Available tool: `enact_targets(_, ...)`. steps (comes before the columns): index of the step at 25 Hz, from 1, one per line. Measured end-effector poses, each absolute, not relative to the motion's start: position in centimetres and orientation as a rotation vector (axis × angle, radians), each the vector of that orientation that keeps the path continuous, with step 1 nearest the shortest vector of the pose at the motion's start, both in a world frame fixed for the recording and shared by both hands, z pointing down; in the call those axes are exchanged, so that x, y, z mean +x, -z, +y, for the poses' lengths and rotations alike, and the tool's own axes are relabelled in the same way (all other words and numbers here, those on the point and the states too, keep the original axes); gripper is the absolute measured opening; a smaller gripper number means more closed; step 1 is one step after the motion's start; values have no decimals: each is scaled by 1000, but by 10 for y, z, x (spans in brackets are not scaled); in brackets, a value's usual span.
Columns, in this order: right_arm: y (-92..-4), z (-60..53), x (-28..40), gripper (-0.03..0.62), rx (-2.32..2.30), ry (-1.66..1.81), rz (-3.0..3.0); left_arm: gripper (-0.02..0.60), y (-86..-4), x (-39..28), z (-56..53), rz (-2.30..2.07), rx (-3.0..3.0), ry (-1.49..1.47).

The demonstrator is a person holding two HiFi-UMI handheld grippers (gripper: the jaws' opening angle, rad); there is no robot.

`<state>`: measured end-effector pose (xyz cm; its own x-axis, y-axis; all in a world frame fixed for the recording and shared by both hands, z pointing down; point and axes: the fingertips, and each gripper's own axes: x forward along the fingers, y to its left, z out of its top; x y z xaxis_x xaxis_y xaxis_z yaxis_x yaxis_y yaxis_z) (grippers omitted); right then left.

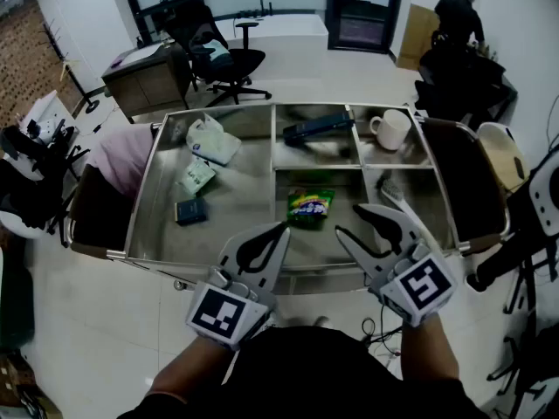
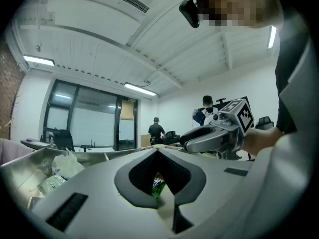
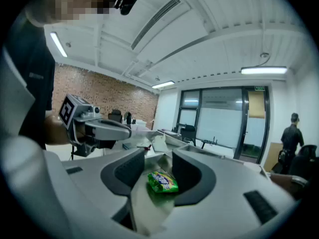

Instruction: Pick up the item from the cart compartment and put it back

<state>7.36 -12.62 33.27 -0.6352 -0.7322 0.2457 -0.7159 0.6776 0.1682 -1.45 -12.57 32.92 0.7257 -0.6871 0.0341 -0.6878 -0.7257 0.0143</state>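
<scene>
Head view: a stainless steel cart with divided compartments (image 1: 147, 197) lay below both grippers. A green foil snack packet (image 1: 311, 206) lay flat in the front middle compartment, touched by neither gripper, with bare steel floor between it and the front rim.

- Left gripper (image 1: 278, 234): held level over the front rim. Fingers pressed together at the tips, nothing between them.
- Right gripper (image 1: 362, 221): tilted slightly down over the same rim. Fingers spread, aimed toward the packet.

Only the head view gave the layout:
- Rear right compartment: a white ceramic mug (image 1: 390, 129).
- Rear middle compartment: a long dark object (image 1: 316, 127).
- Large left compartment: a white plastic bag (image 1: 210, 138), a pale green pouch (image 1: 197, 175) and a small dark blue box (image 1: 189, 210).

Left gripper view: the packet (image 2: 158, 185) showed only as a sliver through the gap behind the closed tips of the left gripper (image 2: 158, 156). The right gripper (image 2: 219, 133) was alongside.

Right gripper view: the whole packet (image 3: 162, 181) was framed between the open fingers of the right gripper (image 3: 158, 158), lying beyond them with the pads clear of it. The left gripper (image 3: 94, 126) sat to the side, and a brick wall (image 3: 99, 91) was seen in this view only.

Edges: divider walls stood on both sides of the packet and behind it. The approach from the front was open.

A person in dark clothes (image 1: 460, 16) stood well apart at the back.
</scene>
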Motion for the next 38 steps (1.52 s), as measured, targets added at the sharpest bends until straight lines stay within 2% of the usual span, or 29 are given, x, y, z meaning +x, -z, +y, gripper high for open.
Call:
enact_targets(16, -321, -172, 53, 196, 1024, 206, -2494, 0, -331, -23, -135, -1165, 2871, -25)
enact_targets(36, -419, -204, 20, 198, 630, 189, -2212, 0, -334, -34, -140, -1177, 2835, 19)
enact_targets(38, -431, -204, 19, 218, 598, 197, -2172, 0, -335, -34, -140, -1178, 2834, 18)
